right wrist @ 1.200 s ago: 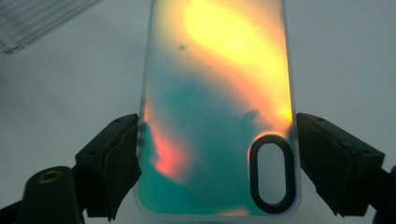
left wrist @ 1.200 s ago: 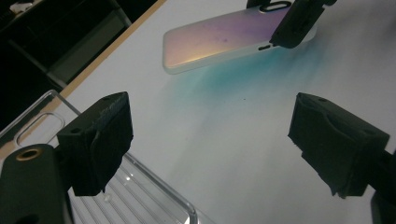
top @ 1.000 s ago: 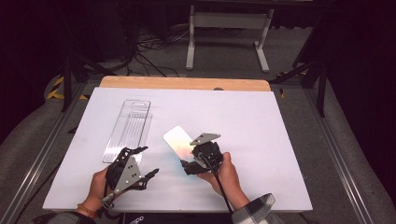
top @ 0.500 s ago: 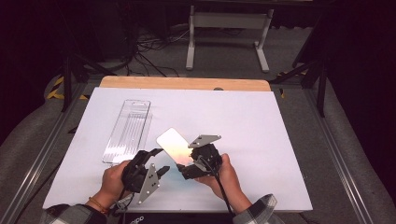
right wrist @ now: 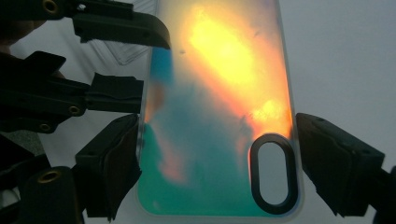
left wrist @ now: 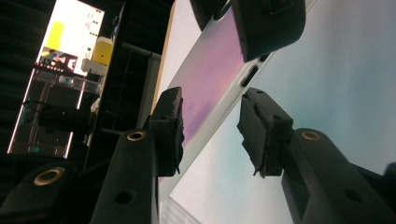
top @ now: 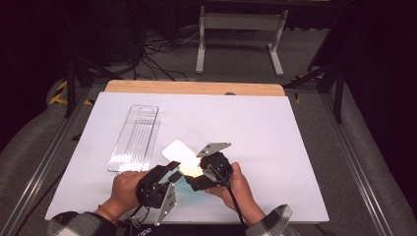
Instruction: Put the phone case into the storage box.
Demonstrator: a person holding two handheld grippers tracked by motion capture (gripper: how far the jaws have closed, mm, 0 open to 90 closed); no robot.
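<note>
Near the table's (top: 305, 147) left edge a clear plastic package (top: 134, 137) lies untouched. By the front edge, the left gripper (top: 173, 178) is held released, its jaws parted around the side edge of the iridescent phone case (right wrist: 219, 102). The case is clamped across its width by the right gripper (right wrist: 217, 158), apparently raised off the table. The step in hand is judged a handover; next the left jaws must be closed on that edge.
</note>
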